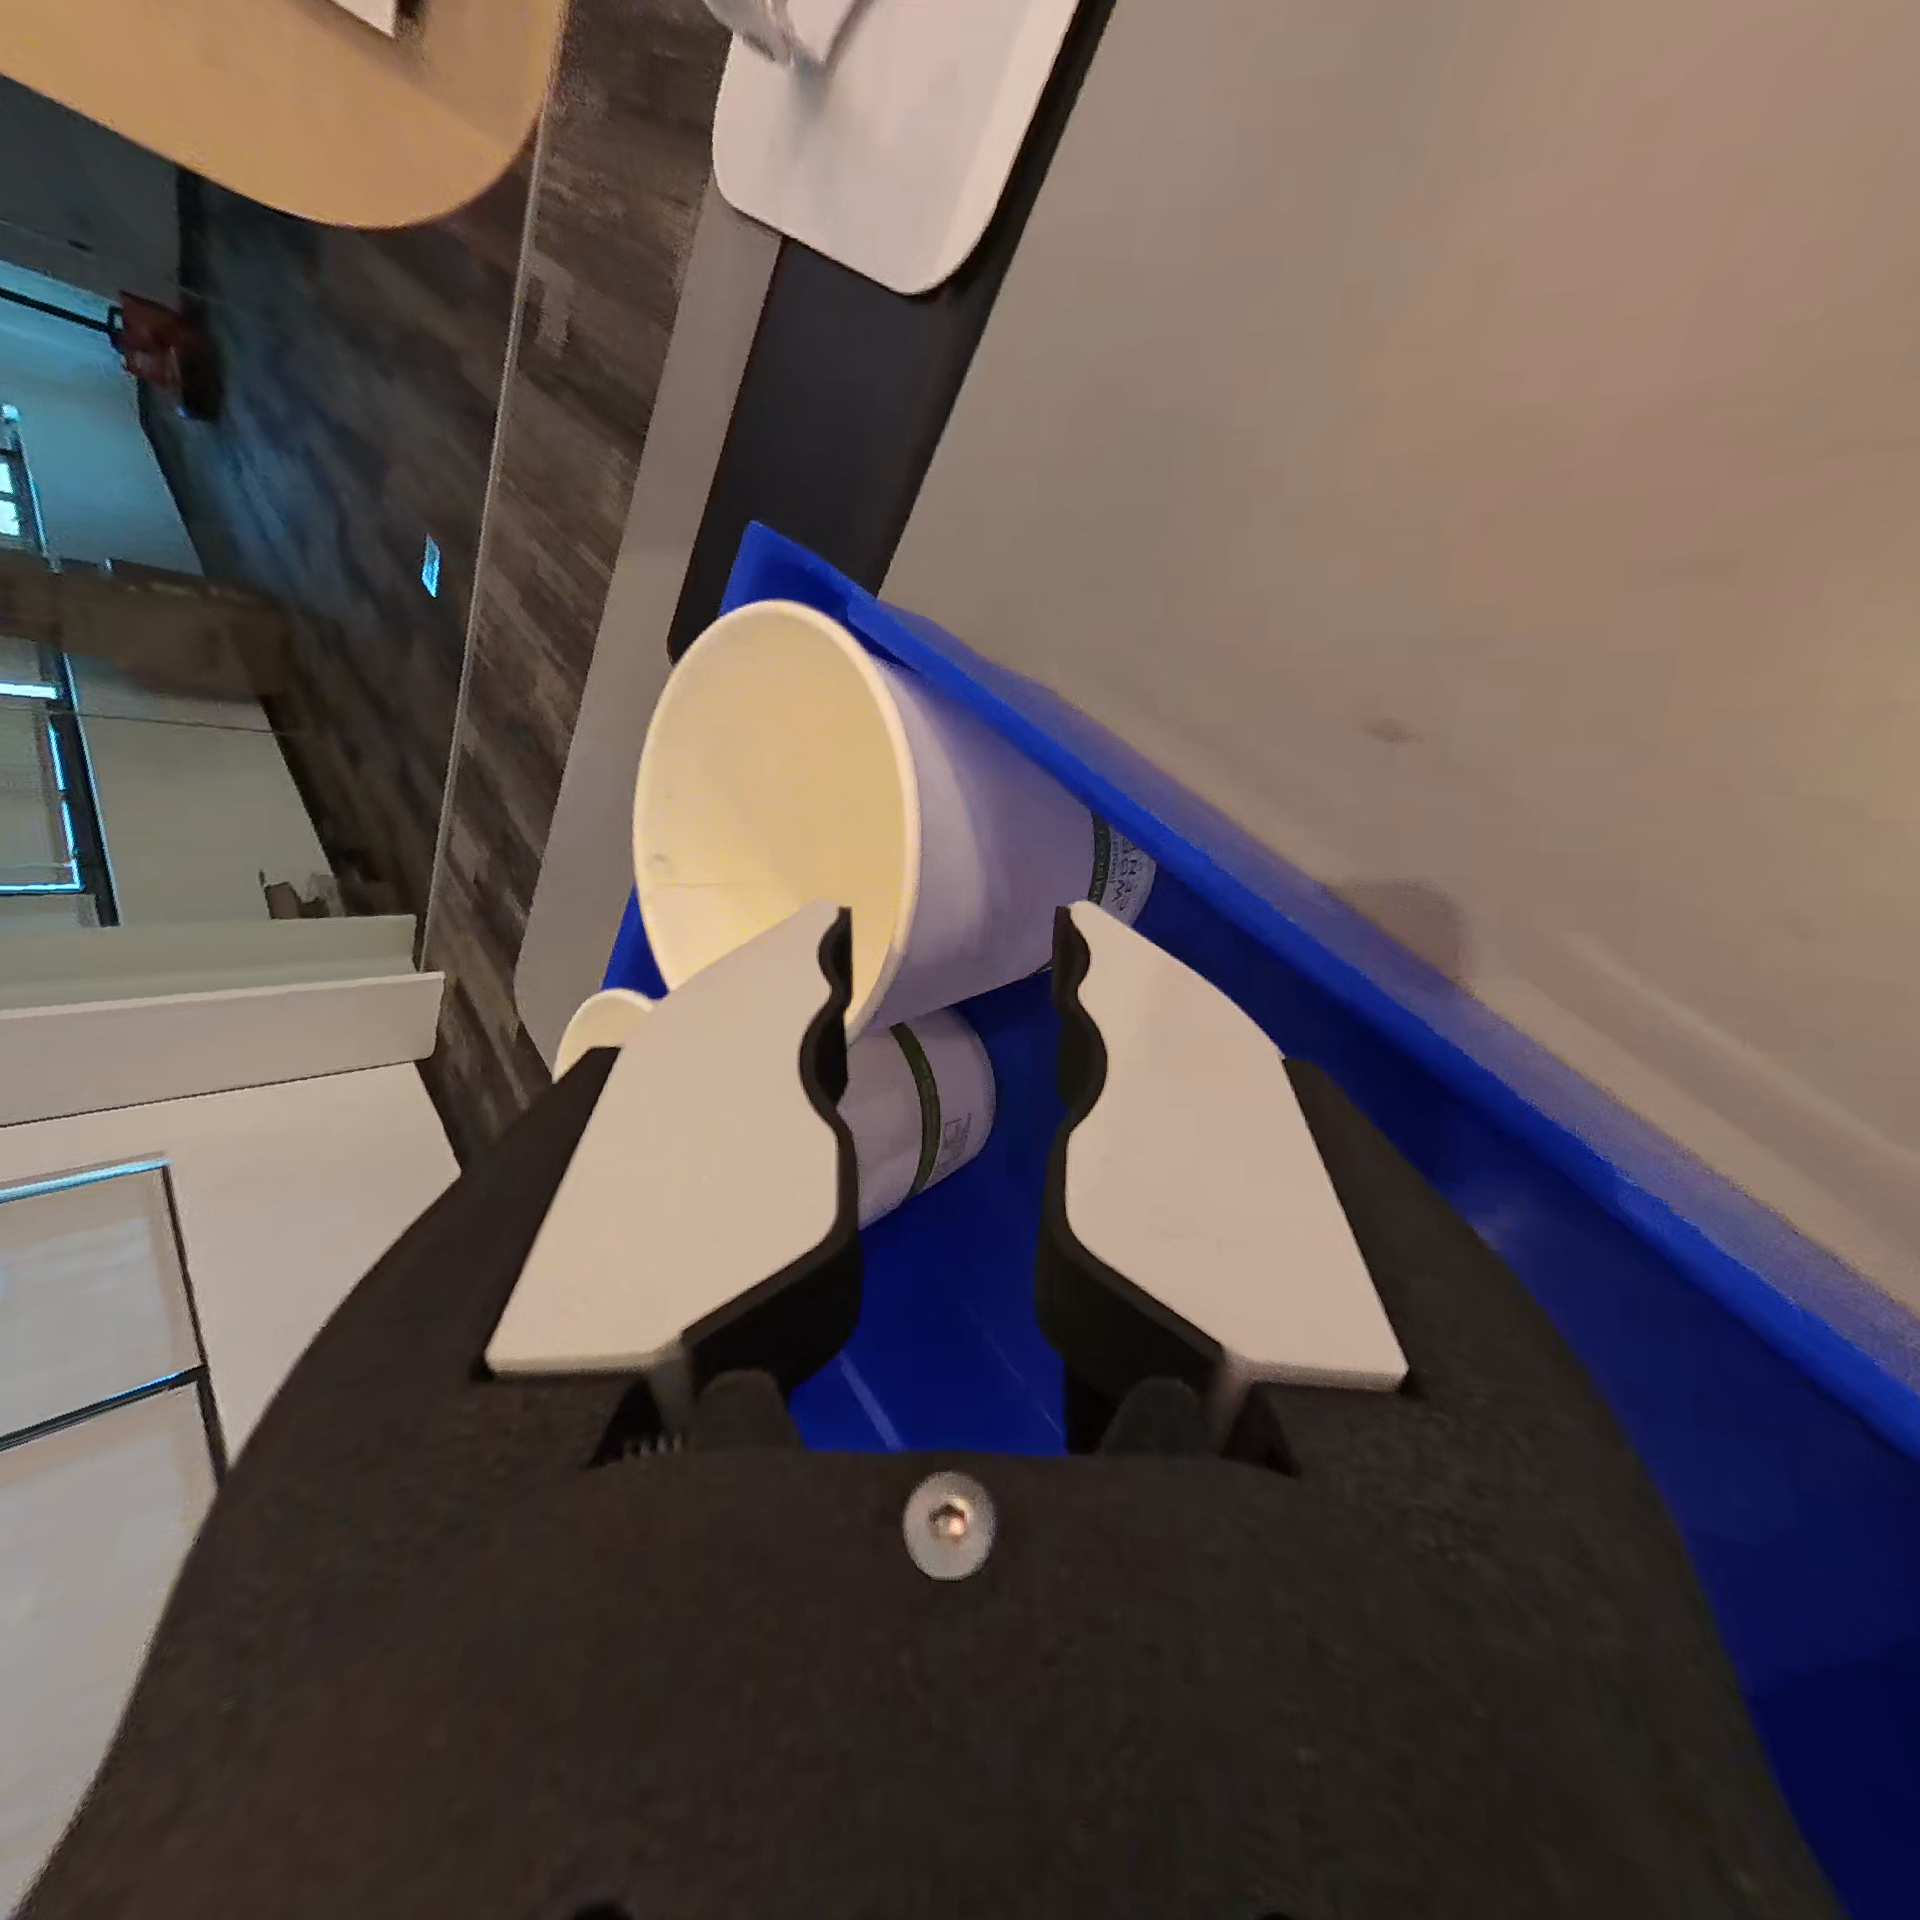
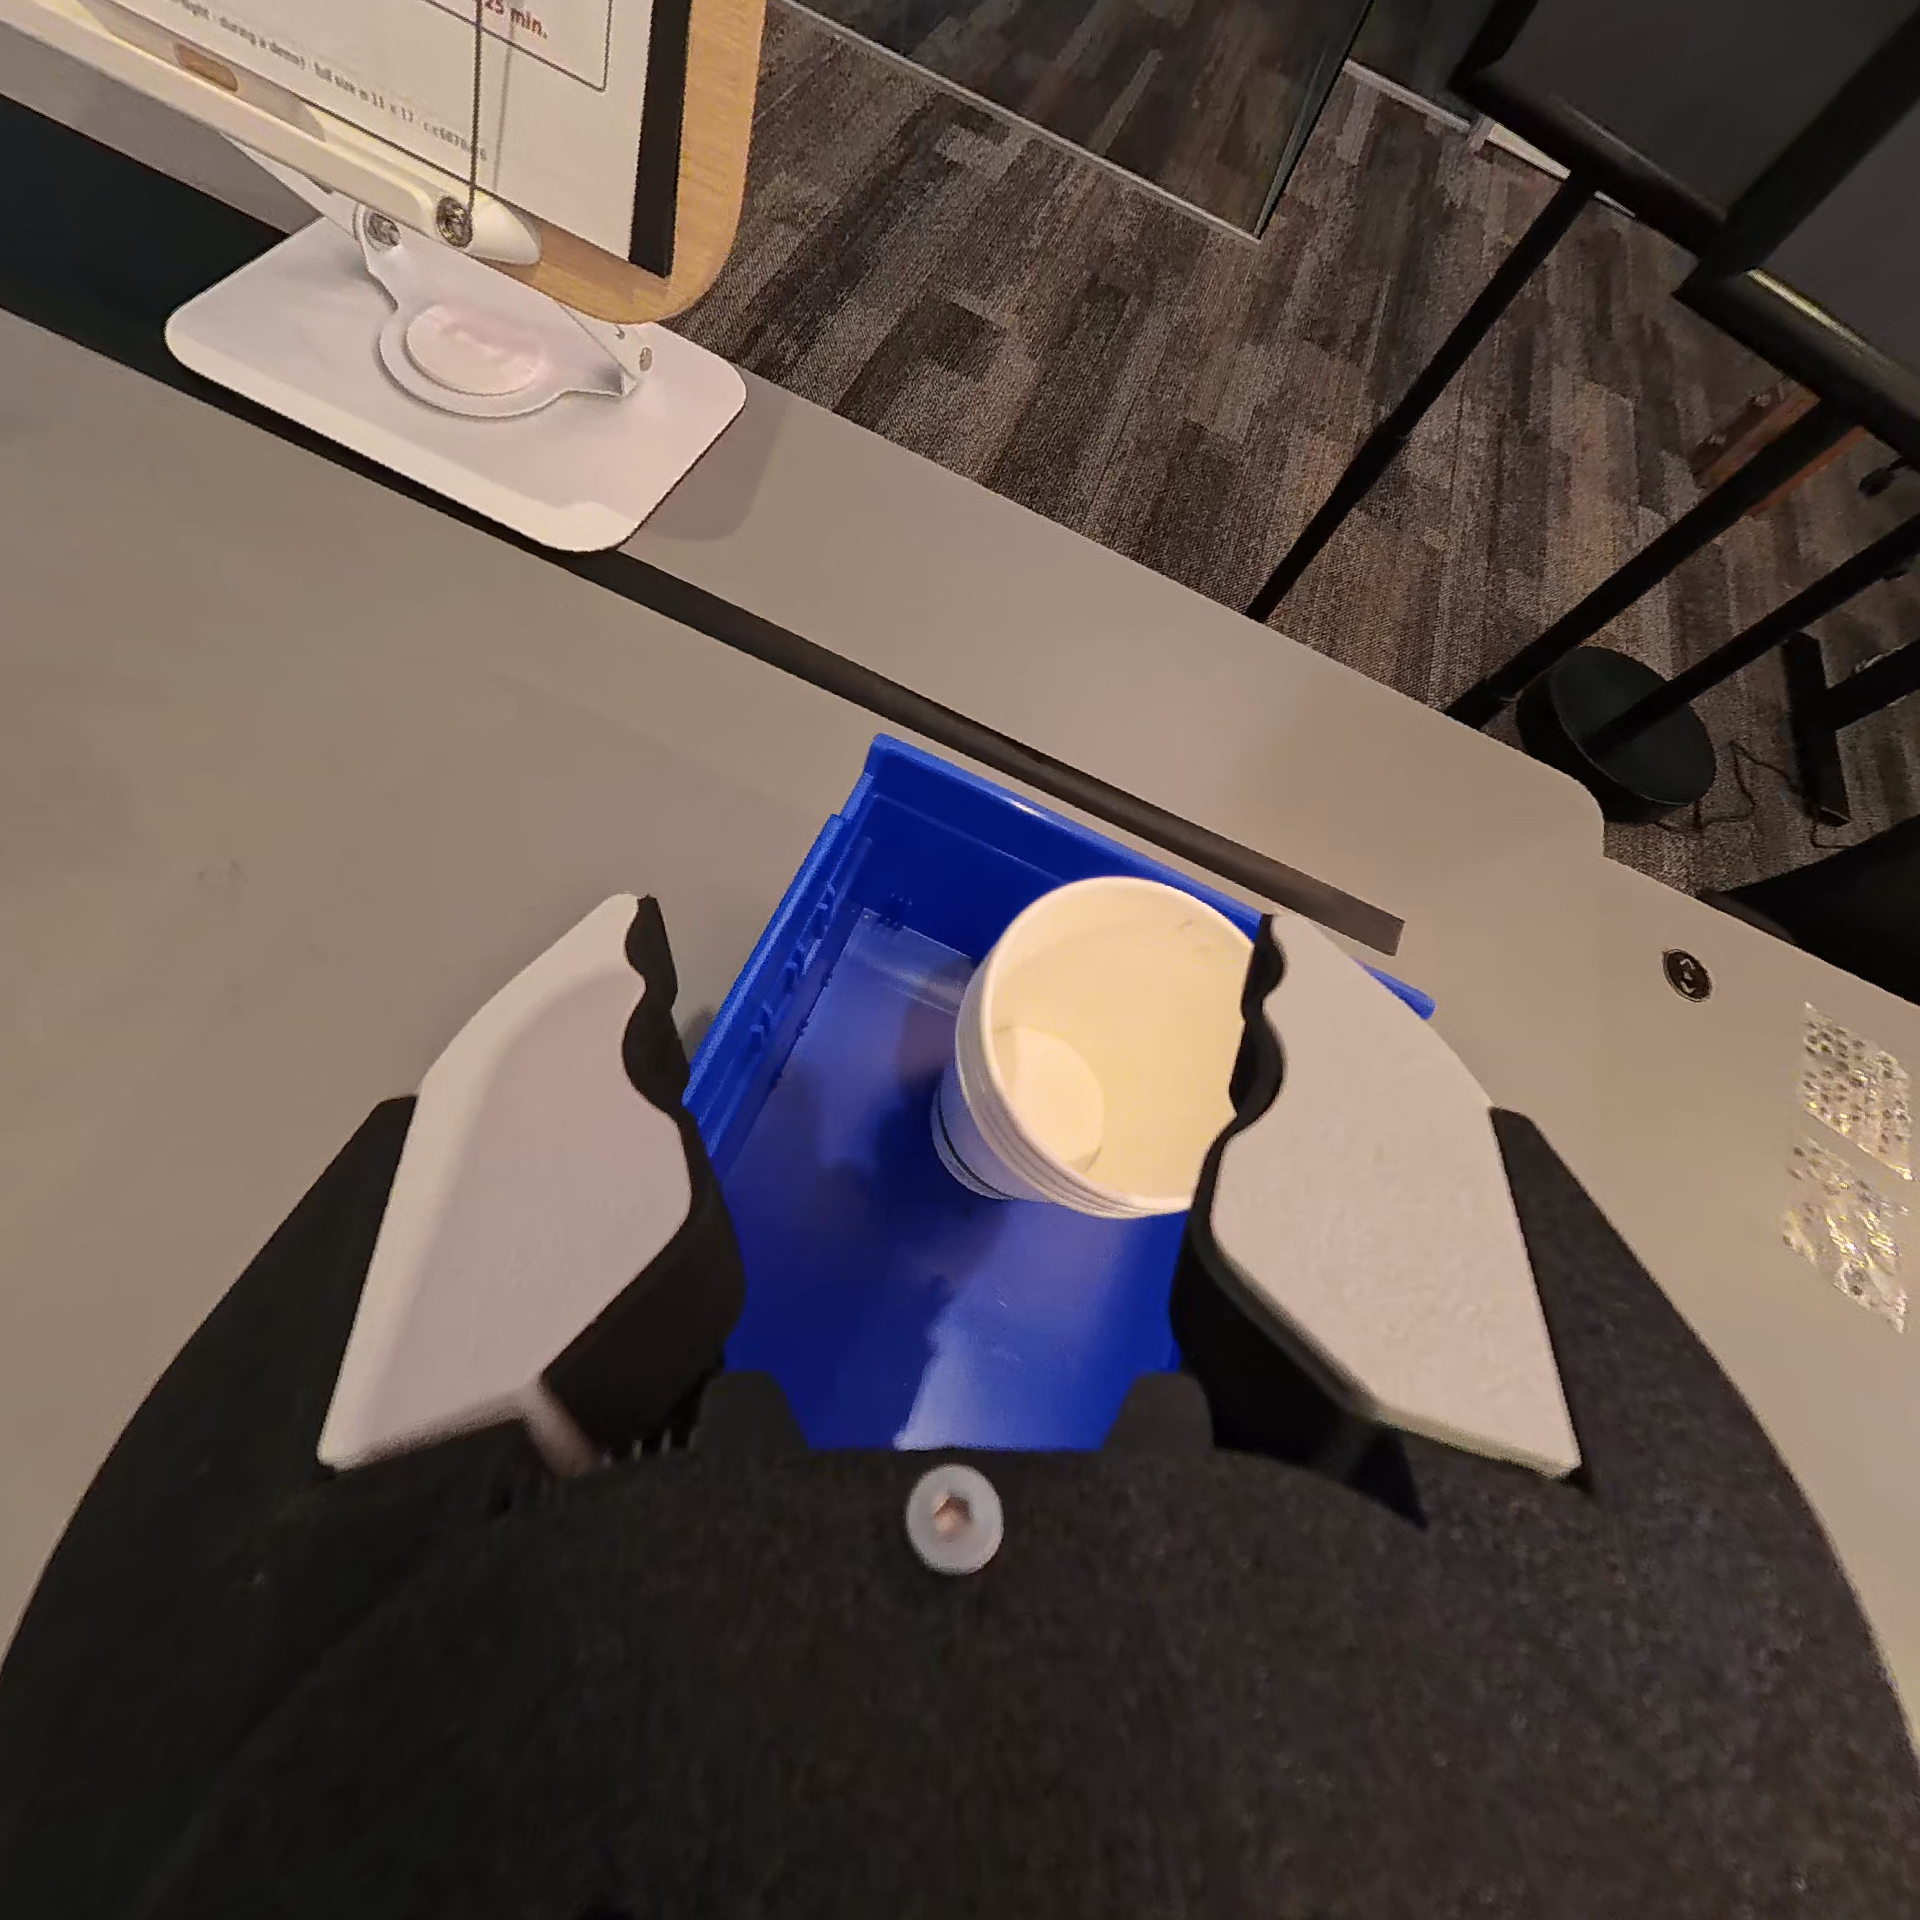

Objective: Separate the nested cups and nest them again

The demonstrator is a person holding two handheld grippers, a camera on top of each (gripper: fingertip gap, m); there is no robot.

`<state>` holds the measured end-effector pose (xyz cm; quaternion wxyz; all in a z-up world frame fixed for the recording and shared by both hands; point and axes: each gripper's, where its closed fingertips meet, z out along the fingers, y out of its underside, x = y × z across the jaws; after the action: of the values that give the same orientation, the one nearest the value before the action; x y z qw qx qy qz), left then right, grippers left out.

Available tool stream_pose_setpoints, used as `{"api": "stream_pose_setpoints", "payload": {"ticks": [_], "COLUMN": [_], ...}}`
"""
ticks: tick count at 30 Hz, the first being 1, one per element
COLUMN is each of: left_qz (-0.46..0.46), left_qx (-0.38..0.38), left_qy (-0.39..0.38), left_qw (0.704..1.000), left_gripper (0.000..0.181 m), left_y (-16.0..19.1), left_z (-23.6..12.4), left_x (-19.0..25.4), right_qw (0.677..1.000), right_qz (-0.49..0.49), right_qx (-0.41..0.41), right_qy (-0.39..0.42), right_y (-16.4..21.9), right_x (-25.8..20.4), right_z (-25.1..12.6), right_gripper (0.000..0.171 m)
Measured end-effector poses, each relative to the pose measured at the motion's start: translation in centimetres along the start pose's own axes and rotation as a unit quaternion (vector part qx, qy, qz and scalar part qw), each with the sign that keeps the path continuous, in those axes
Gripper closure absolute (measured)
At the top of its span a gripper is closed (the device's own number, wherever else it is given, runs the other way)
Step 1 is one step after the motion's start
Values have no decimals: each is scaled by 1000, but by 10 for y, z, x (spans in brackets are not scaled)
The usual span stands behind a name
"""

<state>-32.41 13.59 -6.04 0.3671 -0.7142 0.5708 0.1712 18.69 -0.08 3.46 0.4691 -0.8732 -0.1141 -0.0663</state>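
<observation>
Grey table (image 2: 260, 790), one: rounded far corner to the right, dark patterned carpet beyond its edge. At its far left edge, a white stand base (image 2: 457, 416) carrying a wood-framed display (image 2: 717, 156). Towards the far right corner, just inside the edge, a blue plastic bin (image 2: 790, 1039), open-topped. In the bin, a stack of nested white paper cups (image 2: 1091, 1049), several rims showing one inside another, mouth up and leaning. Left hand-held gripper (image 1: 951, 925): camera rolled sideways at bin level, jaws partly apart and holding nothing; past its tips an empty white cup (image 1: 790, 810) lies tilted against the bin wall (image 1: 1351, 935), a second cup (image 1: 914, 1122) beneath it. Right hand-held gripper (image 2: 956, 935): above the bin, jaws spread wide and empty, the stack seen between the tips, close to the right-hand finger (image 2: 1351, 1143).
</observation>
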Motion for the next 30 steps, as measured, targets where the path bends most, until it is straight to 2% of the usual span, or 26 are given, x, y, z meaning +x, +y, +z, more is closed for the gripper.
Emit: {"api": "stream_pose_setpoints", "payload": {"ticks": [7,13,19,25,30], "left_qz": [-1,0,10,13,5], "left_qx": [-17,-14,-23,-17,19], "left_qy": [8,26,39,21,-14], "left_qw": [1000,1000,999,1000,1000], "left_gripper": [146,168,173,177,181], "left_y": [8,7,7,3,-11], "left_z": [13,7,3,-13,-43], "left_x": [3,8,13,5,-10], "right_qw": [999,999,999,999,998], "right_qz": [-17,-23,-24,-26,-33], "right_qx": [-27,-31,-38,-42,-46], "right_qy": [-13,-19,-19,-18,-18], "right_y": [6,7,10,11,10], "right_x": [-10,-15,-15,-15,-19], "right_z": [10,15,18,19,20], "right_gripper": [69,70,70,71,72]}}
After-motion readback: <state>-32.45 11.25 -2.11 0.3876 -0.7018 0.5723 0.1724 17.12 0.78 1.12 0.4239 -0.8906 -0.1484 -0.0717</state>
